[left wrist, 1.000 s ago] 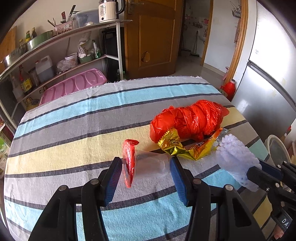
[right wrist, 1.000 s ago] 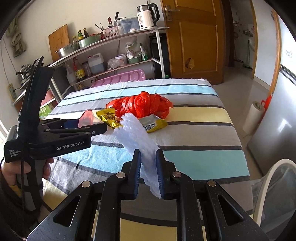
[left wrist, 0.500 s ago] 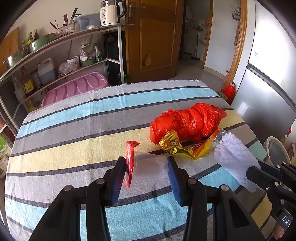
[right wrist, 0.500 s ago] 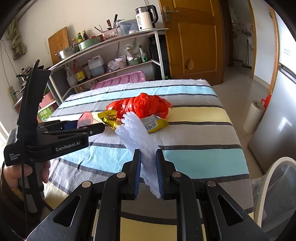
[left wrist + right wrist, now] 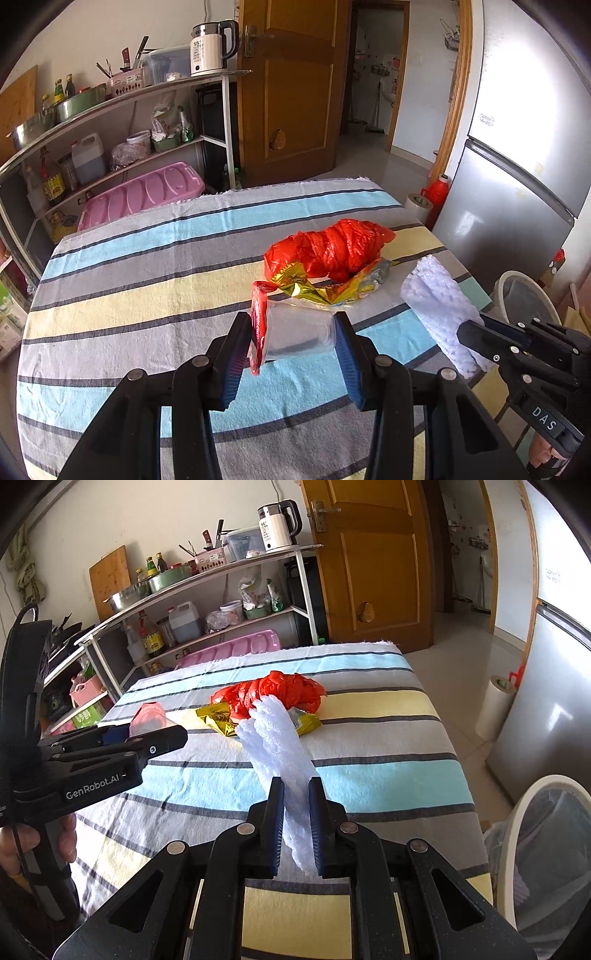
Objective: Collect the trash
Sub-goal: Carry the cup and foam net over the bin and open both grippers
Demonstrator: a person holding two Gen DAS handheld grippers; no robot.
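My left gripper is shut on a clear plastic cup with a red foil lid, held sideways a little above the striped tablecloth. My right gripper is shut on a strip of white foam wrap, which sticks up and forward; it also shows in the left wrist view. A crumpled red plastic bag and a gold snack wrapper lie on the table beyond the cup.
A white-rimmed trash bin with a liner stands on the floor right of the table; it also shows in the left wrist view. A fridge is on the right. Kitchen shelves and a wooden door stand behind the table.
My left gripper has closed onto the cup and lifted it off the cloth. My right gripper still holds the foam wrap, almost unmoved.
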